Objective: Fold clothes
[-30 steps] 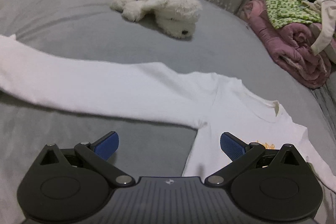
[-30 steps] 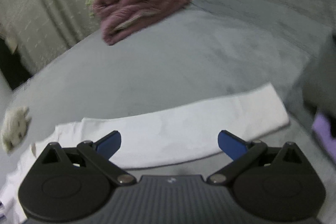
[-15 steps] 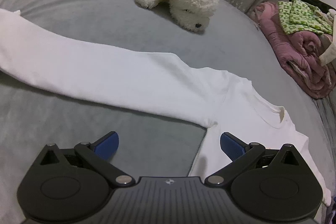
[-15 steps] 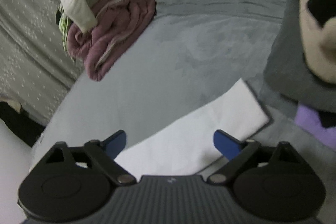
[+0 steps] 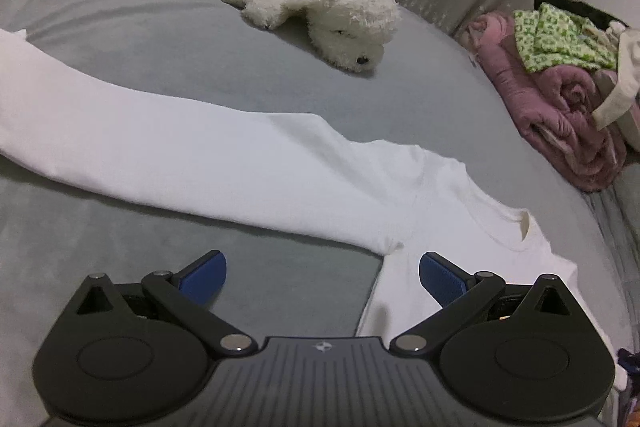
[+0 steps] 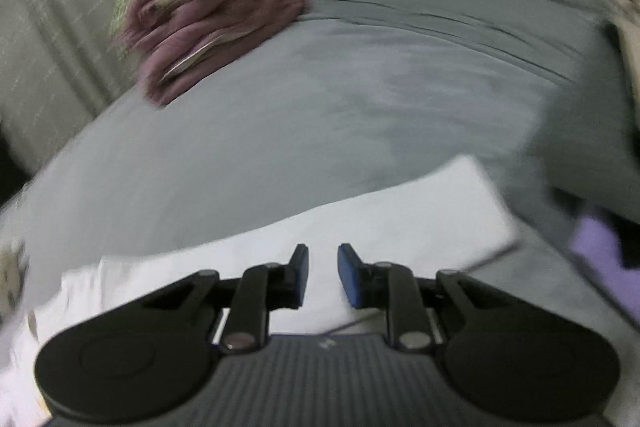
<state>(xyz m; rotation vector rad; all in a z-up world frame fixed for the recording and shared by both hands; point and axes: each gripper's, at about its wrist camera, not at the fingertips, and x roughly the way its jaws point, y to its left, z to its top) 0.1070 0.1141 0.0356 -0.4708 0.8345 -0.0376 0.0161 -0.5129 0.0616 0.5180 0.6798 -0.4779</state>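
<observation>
Left wrist view first: a white long-sleeved shirt [image 5: 280,171] is laid out flat on the grey bed [image 5: 140,39], one sleeve stretched far out past the left pad, the collar sitting ahead of the right pad. It looks spread this way so the sleeves can be folded in over the body, which is probably the first real fold and not yet done. The left gripper [image 5: 322,273] is held low over the armpit, where sleeve meets body, and that seam falls right between the pads. Its jaws are spread wide and nothing is gripped or touched, as far as can be seen.

Over on the right wrist view, everything is smeared by motion blur, so details are shaky. The right gripper [image 6: 323,273] is seen above the other sleeve, with the cuff end lying ahead and off past the right pad. Its jaws are nearly closed, with only a narrow gap left between the blue pads [image 6: 301,269]. White fabric shows through that gap, but whether cloth is actually pinched can't be made out.

A white plush dog [image 5: 320,11] and a pile of pink and green bedding [image 5: 560,83] are parked well ahead of the left jaws, clear of the shirt, so the fold shouldn't be obstructed.
</observation>
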